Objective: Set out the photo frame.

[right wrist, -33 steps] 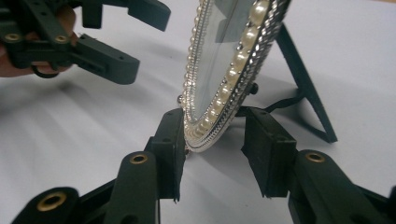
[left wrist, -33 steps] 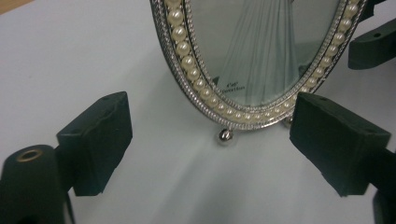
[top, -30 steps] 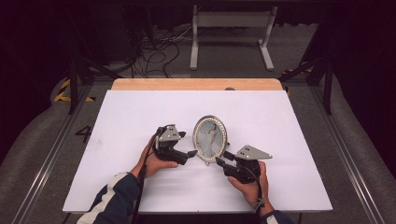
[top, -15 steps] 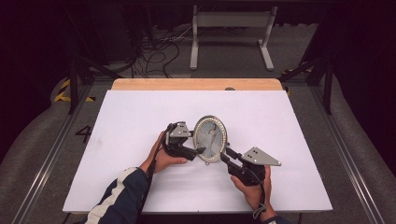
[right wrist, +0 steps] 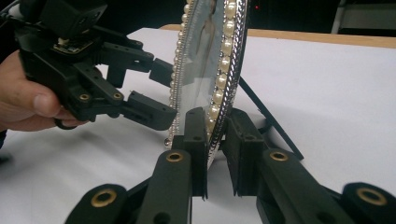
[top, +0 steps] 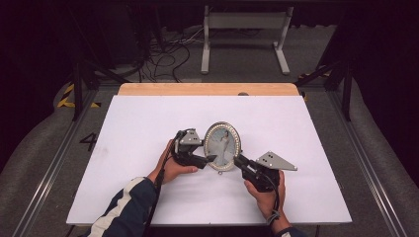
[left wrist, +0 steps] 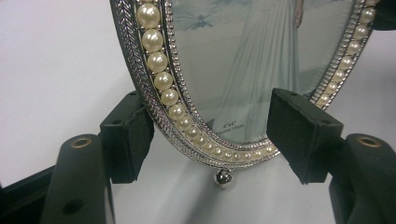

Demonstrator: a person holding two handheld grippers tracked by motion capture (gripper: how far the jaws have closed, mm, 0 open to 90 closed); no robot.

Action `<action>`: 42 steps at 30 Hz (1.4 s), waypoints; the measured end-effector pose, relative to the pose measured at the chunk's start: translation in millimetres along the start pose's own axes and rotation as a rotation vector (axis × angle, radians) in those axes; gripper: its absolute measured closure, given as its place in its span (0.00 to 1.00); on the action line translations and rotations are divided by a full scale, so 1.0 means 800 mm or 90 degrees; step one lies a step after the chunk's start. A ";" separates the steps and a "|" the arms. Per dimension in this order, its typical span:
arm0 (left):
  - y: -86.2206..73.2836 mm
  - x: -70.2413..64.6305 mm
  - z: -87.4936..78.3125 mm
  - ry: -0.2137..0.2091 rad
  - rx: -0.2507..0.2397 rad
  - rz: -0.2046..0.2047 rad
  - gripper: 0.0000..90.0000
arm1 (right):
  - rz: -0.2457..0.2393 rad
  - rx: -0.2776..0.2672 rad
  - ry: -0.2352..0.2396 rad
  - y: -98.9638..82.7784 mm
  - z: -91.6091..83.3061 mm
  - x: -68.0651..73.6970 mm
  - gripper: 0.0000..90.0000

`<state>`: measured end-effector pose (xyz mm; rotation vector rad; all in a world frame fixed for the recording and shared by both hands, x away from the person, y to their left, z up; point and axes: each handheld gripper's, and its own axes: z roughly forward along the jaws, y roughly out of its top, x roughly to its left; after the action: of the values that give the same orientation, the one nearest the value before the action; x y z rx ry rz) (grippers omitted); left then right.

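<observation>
A: Where's the picture frame (top: pixel 223 146)?

B: Mid-table, upright on the white table (top: pixel 148 123), oval, pearl-rimmed, with a thin black back stand (right wrist: pixel 268 122) behind it. The right gripper (top: pixel 240 162) is pinching its lower rim — pads on both faces, seen edge-on in the right gripper view (right wrist: pixel 215 135).

A: And the left gripper (top: pixel 210 159)?

B: Spread. In the left gripper view the jaws sit either side of the bottom curve, by the little ball foot (left wrist: pixel 223 178); whether a pad touches the rim, I can't tell.

A: The step, as you read it?

B: Likely steadying or repositioning the frame with both tools. Advice — keep the right pinch on the metal rim, not the glass; close the left gently on the rim; move both hands together so the frame doesn't twist, and mind the stand.
</observation>
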<state>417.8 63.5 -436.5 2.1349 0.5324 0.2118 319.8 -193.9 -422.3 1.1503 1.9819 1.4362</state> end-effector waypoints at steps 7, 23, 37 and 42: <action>-0.004 -0.008 -0.003 0.006 0.007 0.008 0.36 | 0.014 0.002 -0.004 0.002 0.003 -0.009 0.88; 0.009 0.002 -0.018 0.017 -0.058 -0.018 0.34 | -0.008 0.011 -0.018 0.003 0.002 -0.009 0.83; 0.008 0.001 -0.025 0.029 -0.044 -0.004 0.59 | -0.012 0.011 -0.017 0.004 0.009 -0.008 0.84; 0.009 -0.005 -0.029 0.027 -0.043 0.009 0.59 | -0.006 0.018 -0.025 0.003 0.013 -0.010 0.82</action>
<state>408.6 75.2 -416.6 2.0734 0.5278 0.2800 332.9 -194.6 -425.1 1.1705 1.9836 1.3754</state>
